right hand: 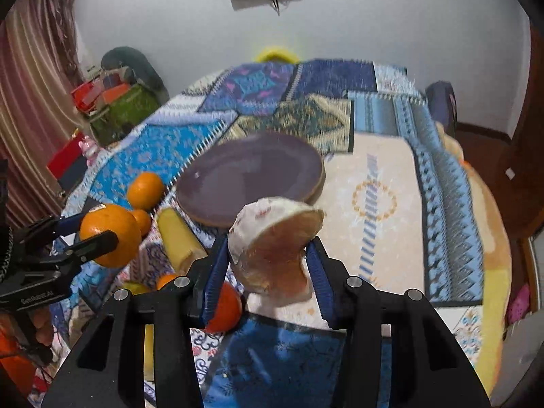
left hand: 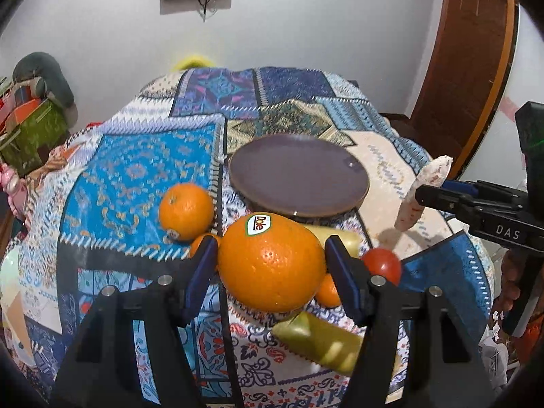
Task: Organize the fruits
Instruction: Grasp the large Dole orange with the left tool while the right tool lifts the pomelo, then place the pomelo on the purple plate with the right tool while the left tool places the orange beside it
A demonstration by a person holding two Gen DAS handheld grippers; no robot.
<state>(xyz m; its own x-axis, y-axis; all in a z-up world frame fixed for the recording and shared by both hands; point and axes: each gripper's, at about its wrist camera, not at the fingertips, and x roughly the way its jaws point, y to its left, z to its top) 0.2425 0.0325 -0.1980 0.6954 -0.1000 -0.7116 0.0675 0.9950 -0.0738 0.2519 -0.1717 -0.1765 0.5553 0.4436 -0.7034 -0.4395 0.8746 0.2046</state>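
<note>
My left gripper [left hand: 271, 265] is shut on a large orange with a Dole sticker [left hand: 270, 261], lifted above the patterned tablecloth. My right gripper [right hand: 268, 261] is shut on a pale pomelo wedge [right hand: 272, 241] with pinkish flesh, also off the cloth. Each shows in the other's view: the wedge [left hand: 423, 193] at the right, the held orange [right hand: 110, 234] at the left. A brown-purple plate [left hand: 299, 180] [right hand: 250, 176] lies beyond both. On the cloth lie a smaller orange [left hand: 186, 210], a red tomato [left hand: 382, 265], small oranges and yellow-green fruit pieces [left hand: 323, 340].
The round table [right hand: 380, 176] falls away at its edges on every side. Boxes and bags [left hand: 30, 129] stand at the left by the wall. A wooden door [left hand: 472, 68] stands at the right. A person's hand [right hand: 40, 326] grips the left tool.
</note>
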